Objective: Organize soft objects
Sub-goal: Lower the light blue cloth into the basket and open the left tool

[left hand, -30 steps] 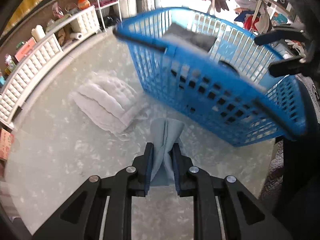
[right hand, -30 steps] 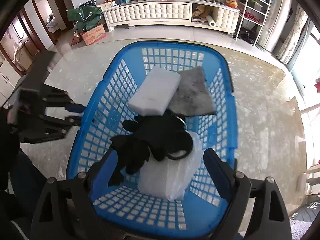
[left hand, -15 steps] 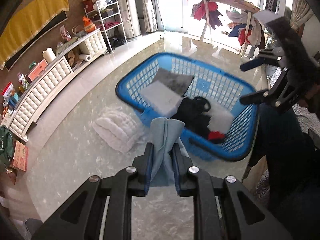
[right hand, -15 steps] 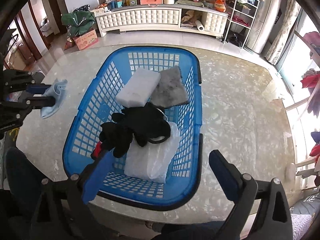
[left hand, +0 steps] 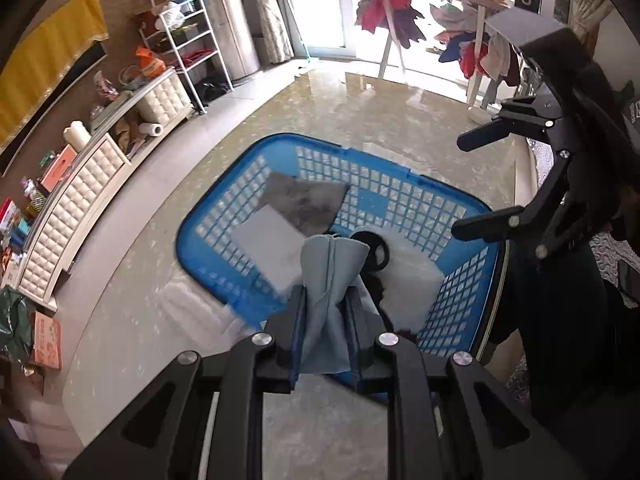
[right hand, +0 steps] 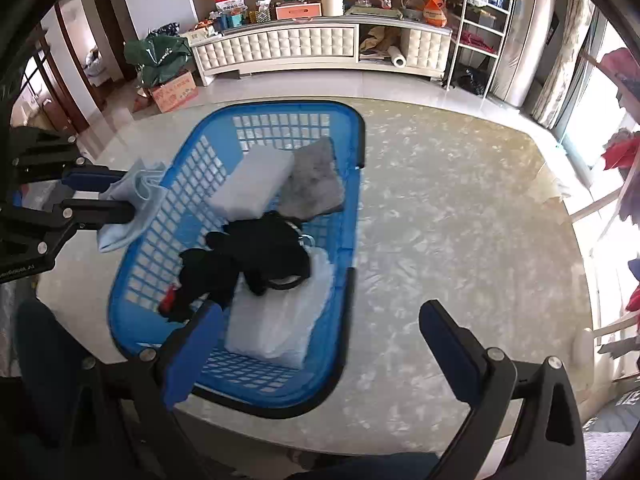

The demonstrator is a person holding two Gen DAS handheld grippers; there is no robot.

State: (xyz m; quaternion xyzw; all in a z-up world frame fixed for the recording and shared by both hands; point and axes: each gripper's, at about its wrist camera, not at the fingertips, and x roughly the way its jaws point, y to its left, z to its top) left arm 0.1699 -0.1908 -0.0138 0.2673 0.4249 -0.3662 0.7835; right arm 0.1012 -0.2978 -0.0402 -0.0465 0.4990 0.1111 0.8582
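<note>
Left gripper (left hand: 326,316) clamped on blue cloth (left hand: 326,280) above basket (left hand: 400,196); right gripper (right hand: 316,340) apart.

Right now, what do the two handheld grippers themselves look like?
Both are matte black linkage frames joined by round silver bolts. The left gripper and the right gripper each carry two flat fingers faced with blue pads. Small white lettering marks the left one's frame. No cables show.

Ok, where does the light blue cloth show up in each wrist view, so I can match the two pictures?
Left wrist view: light blue cloth at lower centre, pinched in the left gripper, in front of the basket.
Right wrist view: the same cloth at the left edge, beside the basket's left rim.
Shared landmark: the blue basket, holding a grey cloth.
</note>
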